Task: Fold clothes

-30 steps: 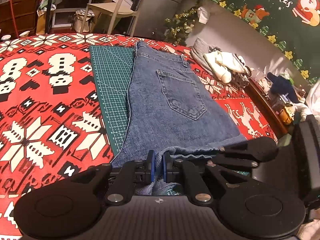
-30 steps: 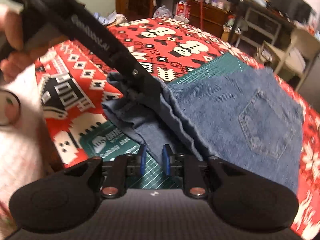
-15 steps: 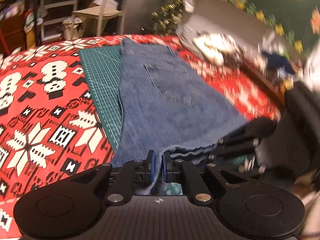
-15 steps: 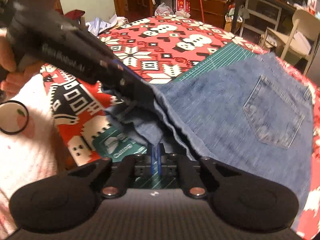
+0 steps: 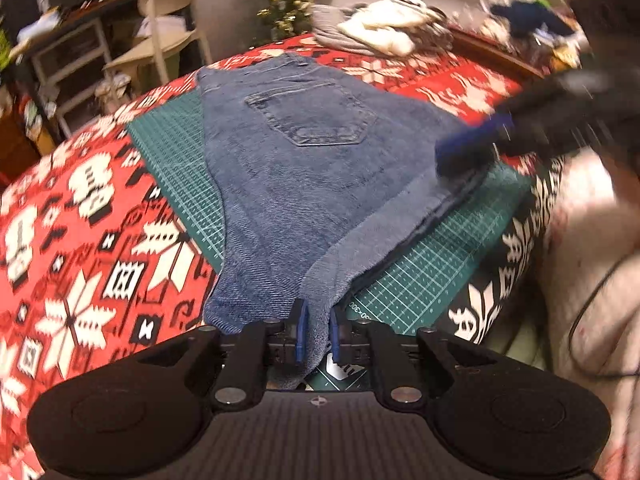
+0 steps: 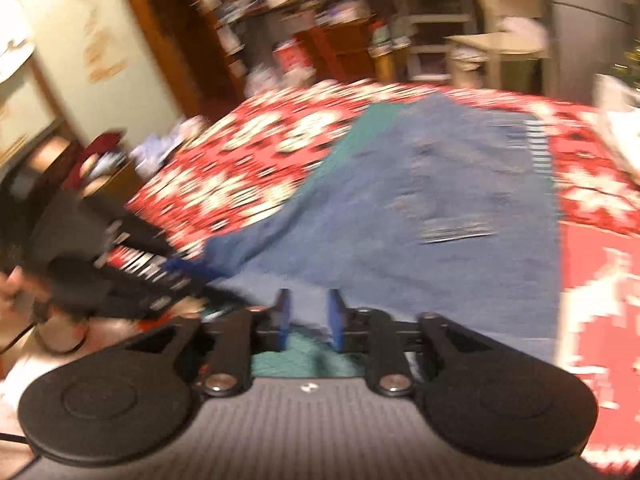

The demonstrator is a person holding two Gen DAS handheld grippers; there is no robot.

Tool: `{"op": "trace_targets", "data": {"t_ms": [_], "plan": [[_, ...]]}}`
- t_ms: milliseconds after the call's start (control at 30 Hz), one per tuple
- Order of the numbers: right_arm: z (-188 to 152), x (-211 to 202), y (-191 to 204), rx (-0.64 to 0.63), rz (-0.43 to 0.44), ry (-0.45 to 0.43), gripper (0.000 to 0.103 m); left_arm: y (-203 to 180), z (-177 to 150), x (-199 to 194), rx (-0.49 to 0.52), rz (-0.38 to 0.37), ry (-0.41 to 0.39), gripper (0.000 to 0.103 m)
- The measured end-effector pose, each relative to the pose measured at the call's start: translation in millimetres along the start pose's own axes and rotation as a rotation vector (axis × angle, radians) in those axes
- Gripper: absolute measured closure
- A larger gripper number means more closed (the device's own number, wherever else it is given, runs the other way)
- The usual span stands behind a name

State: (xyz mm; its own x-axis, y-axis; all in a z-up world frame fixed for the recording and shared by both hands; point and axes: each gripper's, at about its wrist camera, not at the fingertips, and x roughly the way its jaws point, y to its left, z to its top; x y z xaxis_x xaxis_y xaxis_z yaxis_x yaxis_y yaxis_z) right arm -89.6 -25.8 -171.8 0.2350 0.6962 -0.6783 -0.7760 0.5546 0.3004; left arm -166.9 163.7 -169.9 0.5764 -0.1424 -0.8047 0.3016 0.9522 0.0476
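Left wrist view: left gripper (image 5: pixel 318 334) has just widened, denim hem between; jeans (image 5: pixel 320 168) stretch lengthwise ahead (right gripper (image 6: pixel 308 320) spread, empty).

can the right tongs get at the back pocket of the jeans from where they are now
Probably yes. The right tongs stand open over the near edge of the jeans, and nothing lies on the denim between them and the back pocket.
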Motion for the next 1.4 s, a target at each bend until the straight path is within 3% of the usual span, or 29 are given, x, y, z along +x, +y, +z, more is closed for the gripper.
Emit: {"op": "trace_targets", "data": {"t_ms": [133,200,233,333,500,567,633,700,867,967,1033,1167,1200,1300,1400], "plan": [[-12.7,0.1,-55.5,0.168,-0.090,0.037,0.075,-6.6,-0.9,-0.5,0.053,0.002,0.002,0.078],[-22.6,-1.6,-76.3,0.231,-0.100,0.035,0.097,-6.3,-1.4,-1.7,0.076,0.006,0.006,0.078],[-26.3,-4.4,-85.3,0.272,-0.091,0.028,0.102,-4.6,-1.8,-2.9,0.080,0.008,0.009,0.078],[-33.1,-12.8,-101.8,0.359,-0.067,0.010,0.103,4.0,-3.9,-5.7,0.070,0.014,0.018,0.076],[-36.2,-17.0,-101.9,0.357,-0.068,0.011,0.103,27.0,-11.8,-7.2,-0.030,0.028,0.055,0.067],[-36.5,-19.2,-100.9,0.370,-0.062,0.014,0.098,36.8,-13.6,-12.0,-0.109,0.003,0.056,0.067],[-33.0,-24.9,-97.6,0.372,-0.062,0.007,0.080,45.2,-14.0,-21.8,-0.173,-0.016,0.043,0.068],[-26.8,-32.6,-92.7,0.358,-0.061,-0.013,0.070,51.8,-12.1,-34.8,-0.228,-0.041,0.015,0.070],[-5.0,-42.9,-79.4,0.304,-0.060,-0.057,0.065,64.1,-1.4,-55.2,-0.395,-0.183,-0.120,0.075],[7.1,-27.1,-72.6,0.285,-0.055,-0.052,0.065,70.4,5.5,-31.5,-0.527,-0.279,-0.161,0.088],[12.5,-10.9,-68.5,0.264,-0.071,-0.027,0.065,69.3,8.4,-3.6,-0.565,-0.284,-0.143,0.094],[12.2,20.0,-66.9,0.212,-0.121,0.030,0.067,76.1,1.1,27.7,-0.643,-0.207,-0.087,0.098],[9.6,23.4,-69.6,0.210,-0.146,0.045,0.071,79.4,-4.3,28.7,-0.666,-0.195,-0.083,0.100],[-2.8,16.2,-87.1,0.262,-0.177,0.032,0.102,93.0,-25.1,21.1,-0.751,-0.220,-0.104,0.100],[-15.2,2.4,-104.3,0.343,-0.157,0.009,0.103,100.6,-38.5,14.5,-0.807,-0.236,-0.120,0.100]]}}
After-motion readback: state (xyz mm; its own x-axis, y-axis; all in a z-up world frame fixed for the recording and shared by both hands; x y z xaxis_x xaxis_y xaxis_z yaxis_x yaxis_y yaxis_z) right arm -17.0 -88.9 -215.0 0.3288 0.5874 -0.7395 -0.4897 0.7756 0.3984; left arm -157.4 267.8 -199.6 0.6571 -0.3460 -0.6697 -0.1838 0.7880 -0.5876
